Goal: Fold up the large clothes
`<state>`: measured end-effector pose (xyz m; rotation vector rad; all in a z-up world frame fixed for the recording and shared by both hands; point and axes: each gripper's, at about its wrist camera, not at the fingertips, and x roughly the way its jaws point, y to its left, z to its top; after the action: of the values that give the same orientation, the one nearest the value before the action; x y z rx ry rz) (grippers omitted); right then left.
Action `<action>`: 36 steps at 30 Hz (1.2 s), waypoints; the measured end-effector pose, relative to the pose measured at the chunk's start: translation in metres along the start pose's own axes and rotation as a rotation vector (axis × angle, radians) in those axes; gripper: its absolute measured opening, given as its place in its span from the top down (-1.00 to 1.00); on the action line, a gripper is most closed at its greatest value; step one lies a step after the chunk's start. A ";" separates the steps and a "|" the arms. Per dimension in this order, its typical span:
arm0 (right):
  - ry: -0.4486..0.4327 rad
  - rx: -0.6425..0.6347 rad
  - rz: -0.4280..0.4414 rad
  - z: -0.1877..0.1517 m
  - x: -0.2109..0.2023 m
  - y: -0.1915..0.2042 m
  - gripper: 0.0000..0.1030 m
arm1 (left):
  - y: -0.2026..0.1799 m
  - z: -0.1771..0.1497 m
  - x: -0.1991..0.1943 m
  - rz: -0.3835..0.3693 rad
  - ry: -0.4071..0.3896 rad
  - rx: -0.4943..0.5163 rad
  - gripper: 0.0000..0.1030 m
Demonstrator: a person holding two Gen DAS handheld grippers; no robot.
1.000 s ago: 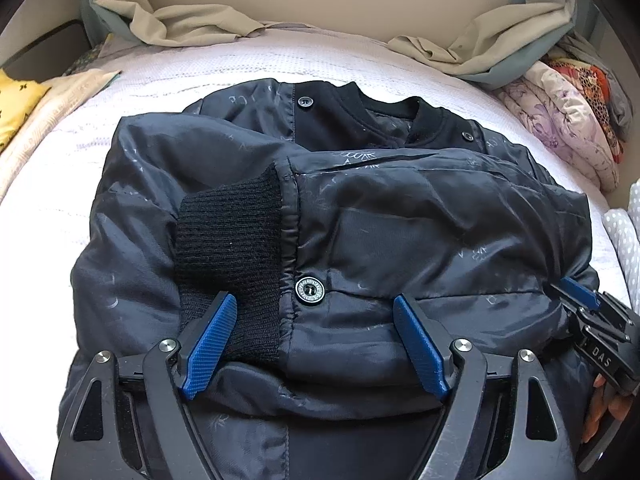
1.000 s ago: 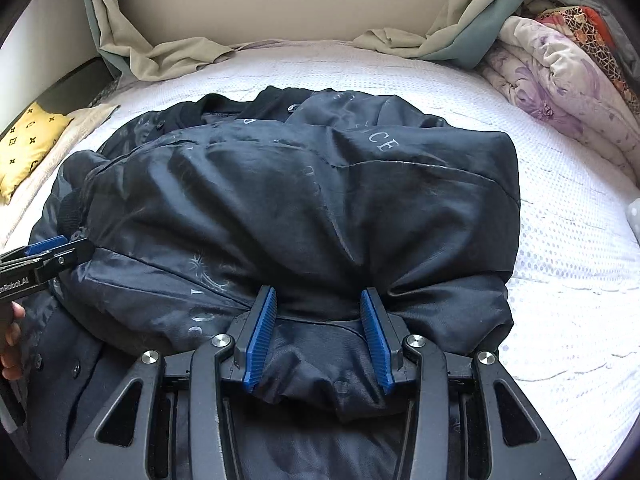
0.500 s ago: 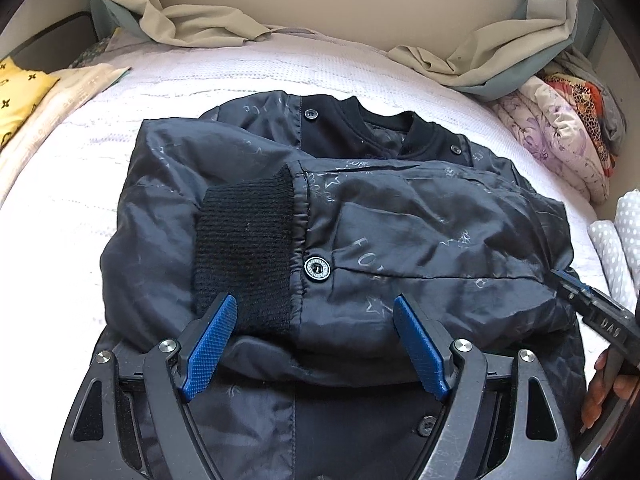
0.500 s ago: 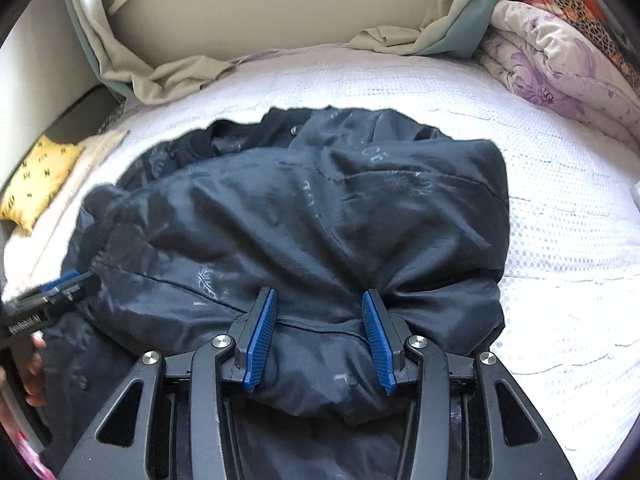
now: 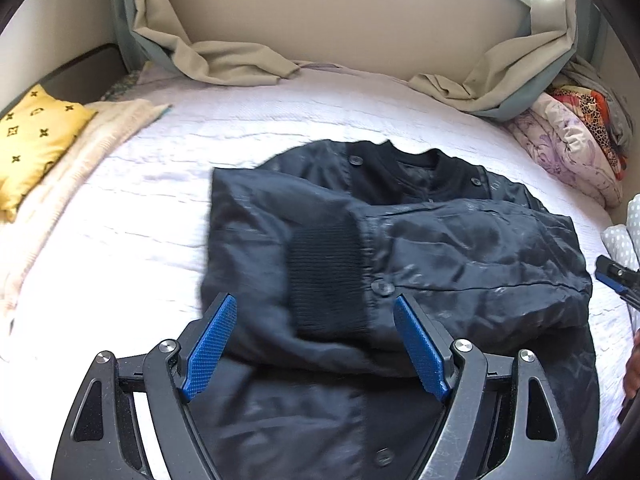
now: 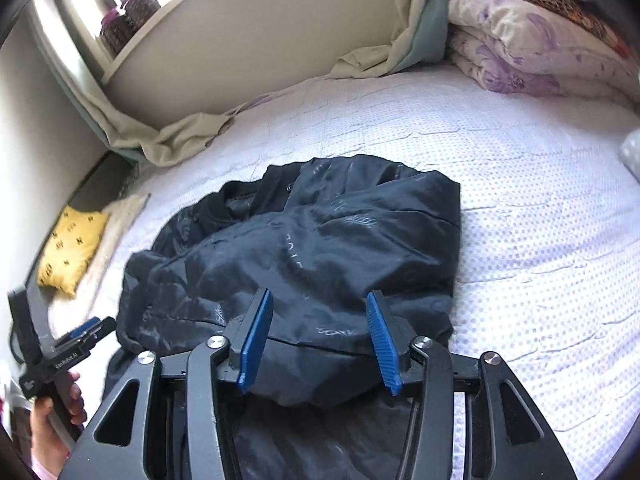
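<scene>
A black shiny jacket (image 5: 460, 248) lies on the white bed (image 5: 160, 208), sleeves folded across its body, with a black ribbed cuff (image 5: 328, 276) on top. It also shows in the right wrist view (image 6: 320, 256). My left gripper (image 5: 316, 340) is open and empty, held above the jacket's near edge. My right gripper (image 6: 316, 336) is open, above the jacket's right side, with a fold of fabric lying between its jaws but not pinched. Each gripper shows at the edge of the other view, the right one (image 5: 616, 280) and the left one (image 6: 80, 336).
A yellow patterned cushion (image 5: 32, 140) and a cream blanket (image 5: 80, 168) lie at the left. Beige curtains (image 5: 224, 60) pile along the back wall. Folded floral quilts (image 5: 568, 144) stack at the right. Bare bed cover (image 6: 540, 220) lies right of the jacket.
Both grippers have pulled back and up from the jacket. The right gripper has opened wider and let go of the fabric. The jacket lies folded where it was.
</scene>
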<state>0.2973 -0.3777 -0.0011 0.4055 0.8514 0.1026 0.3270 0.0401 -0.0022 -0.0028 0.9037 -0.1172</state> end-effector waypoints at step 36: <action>0.128 0.130 -0.016 -0.060 -0.055 -0.077 -0.17 | 0.082 -0.097 -0.026 0.009 0.195 -0.086 -0.58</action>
<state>0.2103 -0.4438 -0.0268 0.5177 0.9902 0.0586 0.2427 0.1289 -0.0460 -0.0676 1.1031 -0.0707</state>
